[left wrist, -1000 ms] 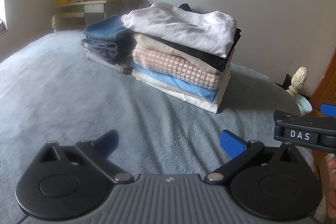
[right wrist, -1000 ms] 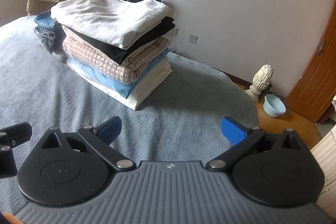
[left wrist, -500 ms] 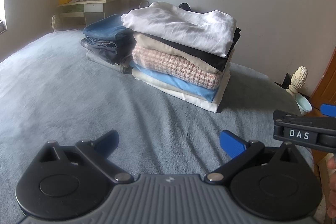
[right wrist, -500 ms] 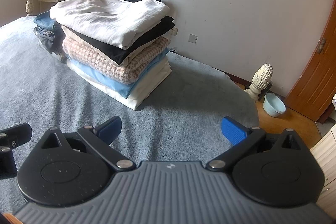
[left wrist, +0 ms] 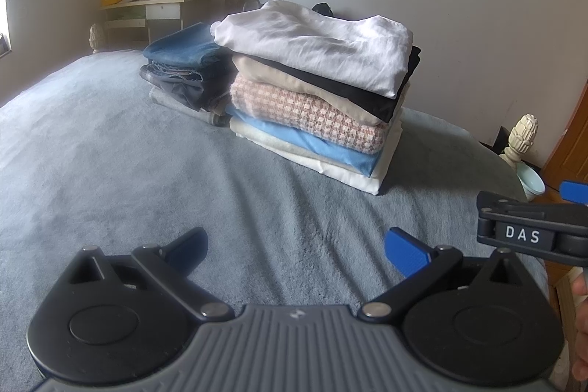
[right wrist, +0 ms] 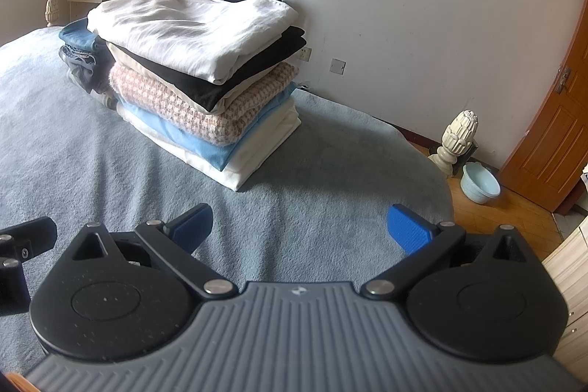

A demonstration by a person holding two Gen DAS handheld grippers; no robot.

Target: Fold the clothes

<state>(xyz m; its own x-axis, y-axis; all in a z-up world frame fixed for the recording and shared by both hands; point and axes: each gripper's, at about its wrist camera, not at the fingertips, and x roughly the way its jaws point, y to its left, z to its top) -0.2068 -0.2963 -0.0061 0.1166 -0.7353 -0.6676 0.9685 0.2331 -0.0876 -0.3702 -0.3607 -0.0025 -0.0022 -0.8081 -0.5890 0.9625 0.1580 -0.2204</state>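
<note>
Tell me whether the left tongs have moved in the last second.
No. In the left wrist view the left tongs sit open over the bed, and the clothes stack and desk fall where they did before.

The right gripper [right wrist: 299, 230] with blue pads hangs wide open above the grey-blue plush blanket [right wrist: 312, 149]; the tall stack of folded clothes [right wrist: 198, 76] lies well ahead of it.
</note>
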